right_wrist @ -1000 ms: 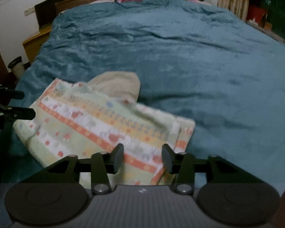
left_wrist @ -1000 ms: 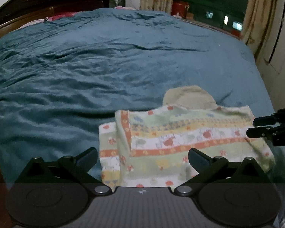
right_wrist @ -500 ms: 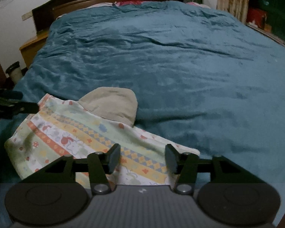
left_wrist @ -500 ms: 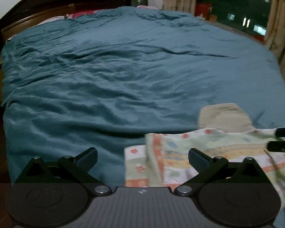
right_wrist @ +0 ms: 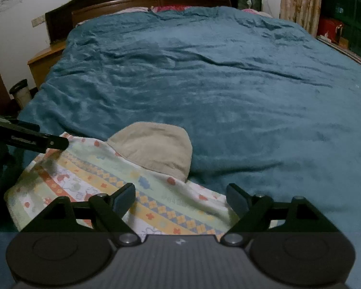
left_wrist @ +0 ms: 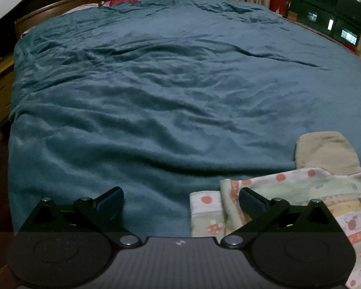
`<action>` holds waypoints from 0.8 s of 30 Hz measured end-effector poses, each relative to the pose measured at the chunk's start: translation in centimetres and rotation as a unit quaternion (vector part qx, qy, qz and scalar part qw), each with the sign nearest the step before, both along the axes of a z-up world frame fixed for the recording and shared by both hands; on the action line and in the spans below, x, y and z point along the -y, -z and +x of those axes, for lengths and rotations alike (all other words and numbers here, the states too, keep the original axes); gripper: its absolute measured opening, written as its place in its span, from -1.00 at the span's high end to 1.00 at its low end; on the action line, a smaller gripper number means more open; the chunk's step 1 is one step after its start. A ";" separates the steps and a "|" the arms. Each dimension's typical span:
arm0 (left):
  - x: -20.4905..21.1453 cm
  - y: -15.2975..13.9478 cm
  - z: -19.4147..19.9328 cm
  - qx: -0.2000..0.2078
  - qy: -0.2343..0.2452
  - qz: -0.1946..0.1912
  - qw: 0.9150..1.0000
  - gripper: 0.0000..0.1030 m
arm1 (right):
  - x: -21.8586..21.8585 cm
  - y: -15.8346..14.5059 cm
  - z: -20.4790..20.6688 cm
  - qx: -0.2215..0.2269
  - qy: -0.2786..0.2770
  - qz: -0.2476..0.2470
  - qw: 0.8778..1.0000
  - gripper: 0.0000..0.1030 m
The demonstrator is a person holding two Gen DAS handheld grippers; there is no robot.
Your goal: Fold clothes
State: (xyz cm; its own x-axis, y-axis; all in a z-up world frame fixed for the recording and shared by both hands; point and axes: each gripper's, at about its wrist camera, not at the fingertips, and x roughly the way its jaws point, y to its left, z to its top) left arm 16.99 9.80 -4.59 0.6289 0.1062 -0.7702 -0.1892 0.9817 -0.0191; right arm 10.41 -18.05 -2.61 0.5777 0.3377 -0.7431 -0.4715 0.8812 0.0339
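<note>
A folded child's garment [right_wrist: 108, 187] with pastel stripes and a beige hood [right_wrist: 156, 149] lies on the near edge of the teal bedspread [right_wrist: 228, 84]. It also shows in the left wrist view [left_wrist: 300, 204], at the lower right, with its hood [left_wrist: 325, 151] behind. My left gripper [left_wrist: 180, 200] is open and empty, over the bedspread [left_wrist: 156, 96] left of the garment. My right gripper [right_wrist: 180, 197] is open and empty, just above the garment's near edge. The left gripper's fingers [right_wrist: 36, 142] show at the garment's left end.
A dark wooden headboard [right_wrist: 144, 0] stands at the far end of the bed. A wooden nightstand [right_wrist: 45, 60] and a small bin [right_wrist: 20, 94] stand at the left. Curtains [right_wrist: 298, 2] and a dark window [left_wrist: 325, 12] are at the right.
Both grippers have pulled back from the garment, and the left has swung left, so the garment sits lower and further right in its view. My right gripper's jaws have opened wider.
</note>
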 end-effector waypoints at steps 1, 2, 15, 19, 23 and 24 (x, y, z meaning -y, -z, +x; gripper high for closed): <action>-0.1 0.0 -0.1 0.001 -0.002 -0.002 1.000 -1.00 | 0.0 0.2 0.1 -0.001 0.003 -0.003 1.000 -0.66; -0.3 -0.1 -0.2 0.003 -0.005 -0.002 1.000 -1.00 | 0.0 0.2 0.1 0.001 0.007 -0.006 1.000 -0.67; -0.7 -0.3 -0.9 0.005 -0.005 0.013 1.000 -1.00 | -0.3 0.7 1.0 0.032 0.043 -0.038 0.998 -1.00; -1.0 -0.8 -1.4 0.006 -0.008 0.019 1.000 -0.96 | -0.2 0.8 1.0 0.035 0.044 -0.050 0.997 -1.00; -1.6 -1.6 -2.3 0.005 -0.014 0.002 1.000 -0.85 | -0.2 0.2 0.5 0.048 0.045 -0.058 0.996 -1.00; -1.7 -1.8 -2.6 0.008 -0.011 -0.007 1.000 -0.85 | -0.1 -0.2 0.3 0.052 0.045 -0.052 0.996 -1.00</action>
